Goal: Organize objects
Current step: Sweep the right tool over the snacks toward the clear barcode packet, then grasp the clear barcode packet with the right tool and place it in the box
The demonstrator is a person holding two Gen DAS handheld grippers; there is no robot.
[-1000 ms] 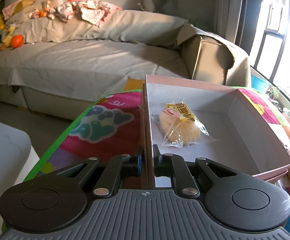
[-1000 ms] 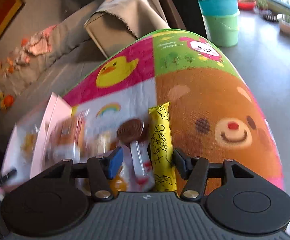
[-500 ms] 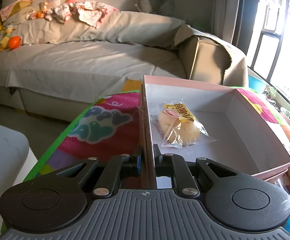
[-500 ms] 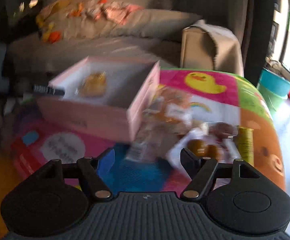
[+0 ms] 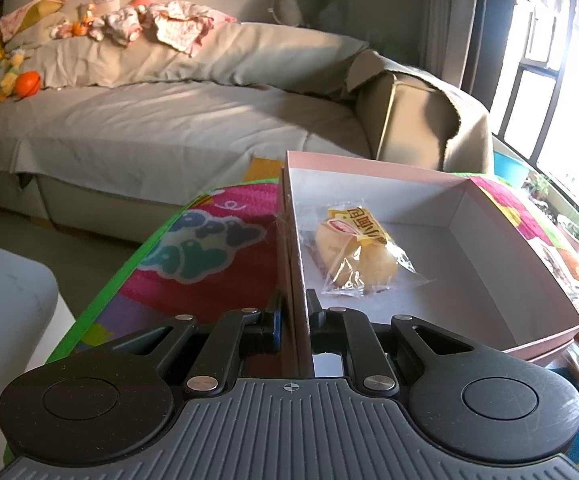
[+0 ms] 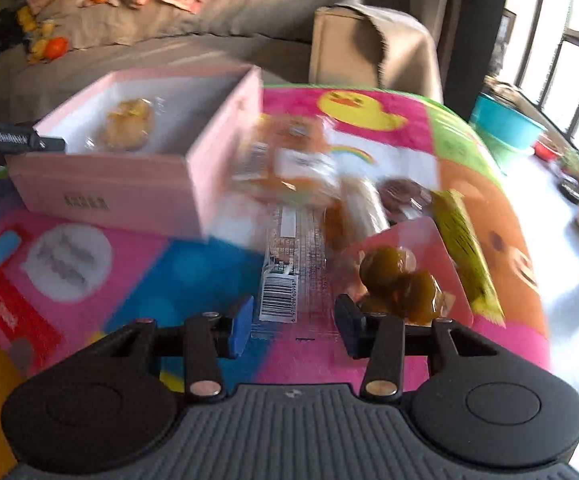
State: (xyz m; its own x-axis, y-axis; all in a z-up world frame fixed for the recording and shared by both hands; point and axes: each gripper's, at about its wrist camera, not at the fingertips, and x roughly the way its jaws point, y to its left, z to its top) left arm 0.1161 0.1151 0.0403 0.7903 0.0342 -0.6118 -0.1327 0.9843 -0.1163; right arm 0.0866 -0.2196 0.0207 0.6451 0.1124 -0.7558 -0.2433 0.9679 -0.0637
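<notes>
My left gripper (image 5: 292, 307) is clamped tight on the near left wall of the shallow pink cardboard box (image 5: 373, 163), one pad inside the wall and one outside, pinning it where it sits on the bright cartoon-printed play mat (image 5: 209, 256). Inside the box, near that same wall, lies one round yellow pastry in a clear plastic wrapper with a yellow label (image 5: 359, 254); the rest of the white floor of the box is bare. My right gripper (image 6: 294, 318) hangs over the mat just in front of the snack pile, its jaws closing, with the end of a long clear-wrapped snack bar bearing a barcode label (image 6: 289, 268) lying between the fingers; the pads do not press on it. Just right of that bar is a pink-backed pack of dark brown round sweets (image 6: 403, 280), and beyond it a long yellow cheese-stick packet (image 6: 459, 236), a dark round chocolate-coloured piece in clear wrap (image 6: 403, 194) and more blurred clear-wrapped snacks (image 6: 289, 152) heaped against the box's right wall. From the right wrist view the pink box sits left of the pile, with the left gripper's black finger (image 6: 17, 140) reaching onto its far edge. Behind the mat stands a grey cloth-covered sofa (image 5: 161, 120) strewn with clothes and toys.
</notes>
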